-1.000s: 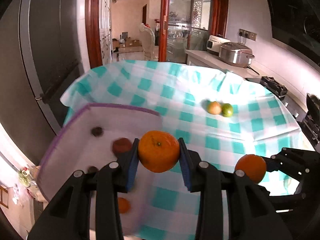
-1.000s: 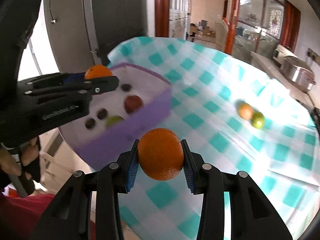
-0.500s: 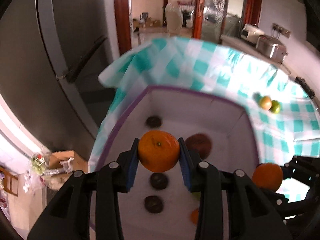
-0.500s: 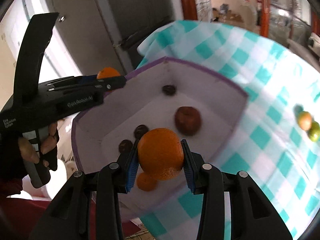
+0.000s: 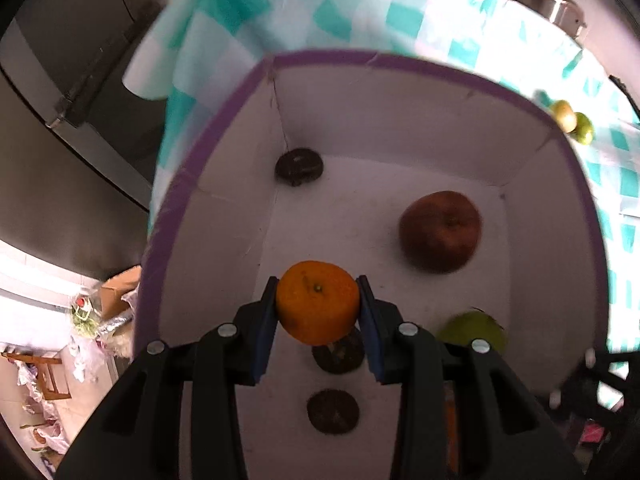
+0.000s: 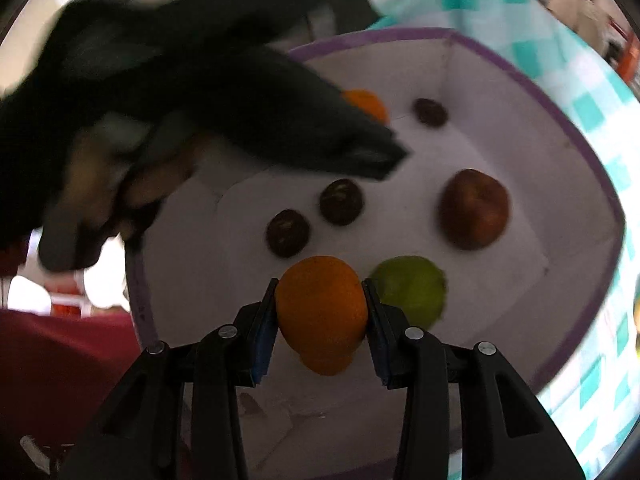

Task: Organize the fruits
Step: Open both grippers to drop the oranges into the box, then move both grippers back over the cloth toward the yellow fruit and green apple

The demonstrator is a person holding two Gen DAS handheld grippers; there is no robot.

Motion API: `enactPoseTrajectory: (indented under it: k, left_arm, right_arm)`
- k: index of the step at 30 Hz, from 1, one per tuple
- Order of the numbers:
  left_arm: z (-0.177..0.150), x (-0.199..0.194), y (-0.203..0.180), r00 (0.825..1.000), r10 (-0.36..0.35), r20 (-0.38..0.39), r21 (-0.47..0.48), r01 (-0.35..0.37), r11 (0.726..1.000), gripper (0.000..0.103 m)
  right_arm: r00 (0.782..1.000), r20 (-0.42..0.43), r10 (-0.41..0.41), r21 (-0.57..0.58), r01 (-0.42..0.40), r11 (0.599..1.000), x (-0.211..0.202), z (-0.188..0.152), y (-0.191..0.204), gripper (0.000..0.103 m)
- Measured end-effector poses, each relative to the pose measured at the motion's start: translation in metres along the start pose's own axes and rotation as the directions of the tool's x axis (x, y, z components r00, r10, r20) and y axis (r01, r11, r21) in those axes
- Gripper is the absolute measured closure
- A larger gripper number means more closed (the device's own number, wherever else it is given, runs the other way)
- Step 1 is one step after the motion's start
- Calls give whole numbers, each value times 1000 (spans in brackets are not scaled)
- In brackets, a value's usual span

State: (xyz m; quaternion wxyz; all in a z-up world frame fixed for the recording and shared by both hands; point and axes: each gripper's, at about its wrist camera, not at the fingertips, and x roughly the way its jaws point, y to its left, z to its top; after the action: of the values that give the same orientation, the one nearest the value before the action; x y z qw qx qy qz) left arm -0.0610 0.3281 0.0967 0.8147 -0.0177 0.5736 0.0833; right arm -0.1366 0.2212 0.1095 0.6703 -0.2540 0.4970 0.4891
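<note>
Both grippers hang over a white box with a purple rim (image 5: pixel 400 60) (image 6: pixel 540 92). My left gripper (image 5: pixel 318 312) is shut on an orange (image 5: pixel 318 300), held above the box floor. My right gripper (image 6: pixel 321 316) is shut on a second orange (image 6: pixel 321 308). Inside the box lie a brown-red apple (image 5: pixel 440 230) (image 6: pixel 474 208), a green fruit (image 5: pixel 474 330) (image 6: pixel 412 290) and three dark round fruits (image 5: pixel 299 166) (image 6: pixel 342 201). In the right wrist view the left gripper's black body (image 6: pixel 240 100) crosses the top left, with its orange (image 6: pixel 366 104) showing at its tip.
The box sits at the corner of a table under a teal and white checked cloth (image 5: pixel 400 0) (image 6: pixel 580 92). Two small fruits, one yellowish (image 5: pixel 564 114) and one green (image 5: pixel 584 128), lie on the cloth beyond the box. A dark cabinet (image 5: pixel 60 80) stands to the left.
Both grippers have swung from above the cloth to over the box and sunk lower, tilting downward. Each still grips its orange. The box interior now fills both views.
</note>
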Motion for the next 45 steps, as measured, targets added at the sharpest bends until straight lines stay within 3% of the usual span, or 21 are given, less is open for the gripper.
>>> enactPoseTrajectory:
  k: [11,12,13,14,15,16,19,21,24,25,27,28,31,32,33,35,37,42,45]
  left_arm:
    - [0,27,-4,996,18,-85,43,-15,999,62]
    - [-1,28,-5,996,27,-90,47,-23,999,60]
    - [-2,29,-6,995,38,-94,53,-33,998,50]
    - [-3,30,-6,995,40,-96,56,-35,998,40]
    - [-4,29,-6,995,25,-93,50,-20,999,38]
    - [-5,29,-7,995,24,-94,54,-19,998,35]
    - [-7,28,-16,995,47,-89,85,-39,996,22]
    - [-8,23,-24,992,107,-66,103,-100,990,16]
    - [-4,5,-33,974,225,21,88,-226,970,12]
    - [0,-7,-37,960,272,66,59,-275,959,12]
    - [4,-28,-44,931,341,132,1,-344,939,12]
    - [7,-49,-55,892,407,196,-50,-406,913,12]
    - [13,-92,-91,824,484,294,-108,-475,873,8]
    - [14,-110,-111,787,517,335,-128,-506,853,3]
    - [14,-130,-138,749,543,381,-152,-528,836,1]
    - [17,-156,-180,723,537,435,-158,-526,836,1]
    - [15,-167,-220,724,524,448,-140,-523,841,2]
    - [-15,-157,-332,814,410,411,-40,-433,900,1]
    - [-30,-142,-378,851,373,371,33,-413,910,1]
  right_arm:
    - [992,-106,-67,-94,57,994,36,12,11,61]
    - [991,-111,-73,-99,62,993,38,12,13,61]
    - [991,-107,-84,-105,73,992,39,13,16,57]
    - [991,-99,-94,-107,83,991,39,14,18,46]
    - [991,-87,-100,-101,91,991,36,15,19,40]
    - [993,-70,-99,-91,93,992,33,15,19,34]
    - [995,19,-93,-34,94,995,13,14,13,29]
    - [987,129,-97,11,96,995,-12,11,8,25]
    - [932,346,-104,90,78,993,-63,-4,-2,18]
    - [900,419,-119,121,75,990,-84,-17,-7,16]
    - [857,490,-157,163,87,983,-108,-40,-18,16]
    - [829,526,-190,196,100,976,-123,-59,-26,16]
    - [769,587,-253,293,89,952,-159,-113,-51,16]
    - [749,603,-274,323,85,943,-171,-135,-61,16]
    - [736,609,-295,346,88,934,-182,-156,-71,16]
    - [733,594,-331,386,102,917,-196,-184,-98,16]
    - [741,566,-362,437,103,893,-208,-221,-119,16]
    - [788,489,-373,524,77,848,-208,-301,-145,16]
    - [805,471,-361,533,67,844,-204,-329,-151,16]
